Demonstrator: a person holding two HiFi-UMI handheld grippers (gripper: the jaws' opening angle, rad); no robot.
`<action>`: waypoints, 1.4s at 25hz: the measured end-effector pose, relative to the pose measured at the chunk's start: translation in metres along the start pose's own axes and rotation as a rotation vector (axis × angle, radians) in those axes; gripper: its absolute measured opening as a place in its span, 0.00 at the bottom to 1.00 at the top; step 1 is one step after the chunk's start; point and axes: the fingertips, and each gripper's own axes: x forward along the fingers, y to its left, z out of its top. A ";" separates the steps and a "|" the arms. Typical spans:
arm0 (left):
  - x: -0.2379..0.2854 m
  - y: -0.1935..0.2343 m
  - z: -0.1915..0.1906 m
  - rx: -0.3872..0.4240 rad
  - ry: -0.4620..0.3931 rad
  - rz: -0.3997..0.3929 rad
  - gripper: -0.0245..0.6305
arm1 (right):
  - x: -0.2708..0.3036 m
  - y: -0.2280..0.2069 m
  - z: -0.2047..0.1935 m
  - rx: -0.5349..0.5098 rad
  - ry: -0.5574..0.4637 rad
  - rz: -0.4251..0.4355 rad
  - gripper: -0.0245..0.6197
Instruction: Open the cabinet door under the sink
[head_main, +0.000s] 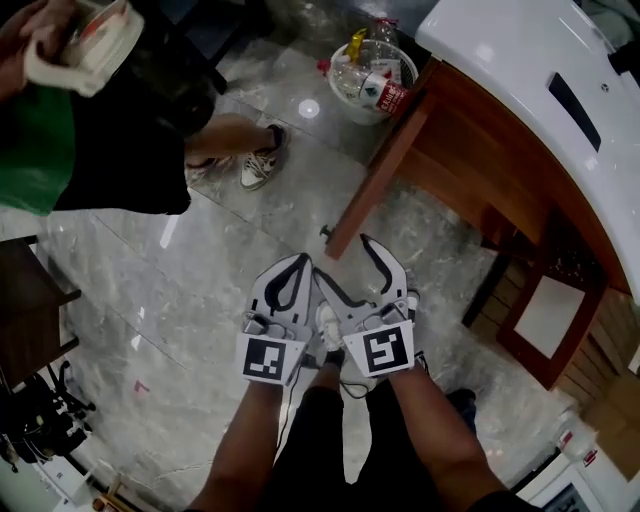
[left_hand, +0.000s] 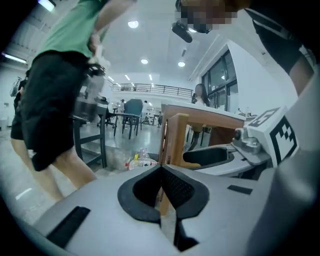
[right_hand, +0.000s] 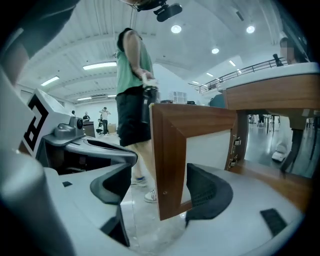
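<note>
Your right hand-held gripper (right_hand: 157, 175) stood open, its jaws set on either side of the door's (right_hand: 170, 150) free edge. The right pad lay close against the pale inner panel, and the left pad stood clear of the wooden frame. The door hung upright with its long axis vertical, swung well out from the cabinet (head_main: 480, 130) below the white sink (head_main: 520, 50). From above, its top edge ran from the hinge side at the cabinet down and left toward you. Your left hand-held gripper (left_hand: 161, 172) was closed on nothing, its pads pressed together, just beside the right one over the marble floor (head_main: 200, 300). A person in a green shirt (head_main: 40, 140) stood nearby.
</note>
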 end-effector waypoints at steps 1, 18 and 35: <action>-0.002 0.000 0.000 0.002 0.004 0.001 0.07 | 0.000 0.001 0.002 -0.002 -0.002 0.004 0.60; -0.049 -0.008 0.095 0.059 -0.053 -0.016 0.07 | -0.074 0.003 0.087 -0.086 -0.029 -0.085 0.38; -0.112 -0.131 0.274 0.152 -0.185 -0.272 0.07 | -0.269 -0.013 0.230 0.008 -0.137 -0.425 0.07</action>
